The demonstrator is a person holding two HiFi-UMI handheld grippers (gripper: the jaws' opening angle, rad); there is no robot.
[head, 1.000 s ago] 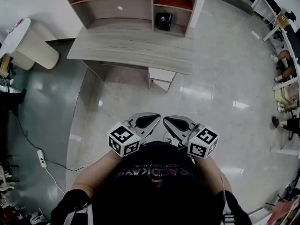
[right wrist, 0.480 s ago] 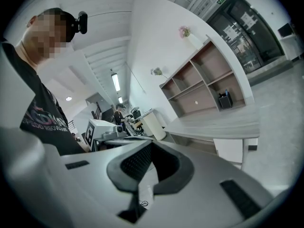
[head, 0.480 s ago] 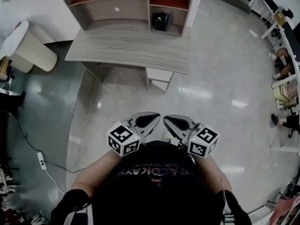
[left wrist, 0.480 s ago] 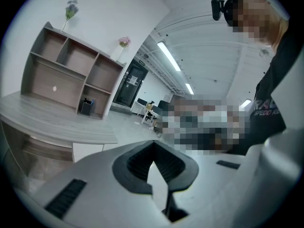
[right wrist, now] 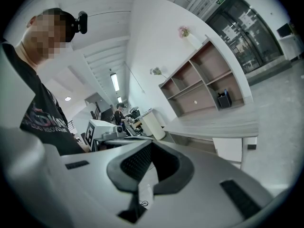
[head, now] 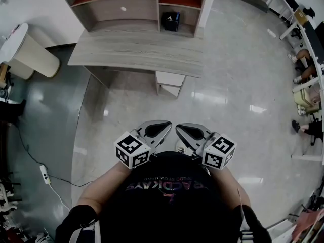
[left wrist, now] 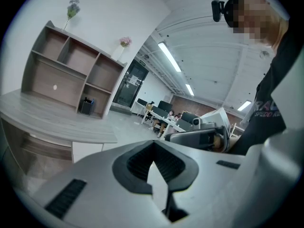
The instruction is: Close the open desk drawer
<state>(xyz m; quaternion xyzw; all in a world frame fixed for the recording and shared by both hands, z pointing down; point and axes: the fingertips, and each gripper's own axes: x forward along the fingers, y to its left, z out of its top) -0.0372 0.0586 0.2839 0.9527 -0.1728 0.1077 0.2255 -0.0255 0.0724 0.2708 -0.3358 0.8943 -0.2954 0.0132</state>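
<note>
A grey wood desk with a shelf unit on top stands across the floor from me. Under its right end a white drawer sticks out past the desk's front edge. It also shows as the drawer and as the drawer in the gripper views. My left gripper and right gripper are held side by side close to my chest, tips nearly meeting, far from the desk. Both are shut with nothing between the jaws, as my left gripper and right gripper show close up.
A black box sits in a shelf compartment. A white round bin stands left of the desk. A power strip and cable lie on the floor at the left. People sit at tables at the right. Glossy floor lies between me and the desk.
The desk has drifted slightly up and left in the head view. Both grippers keep the same place and stay shut.
</note>
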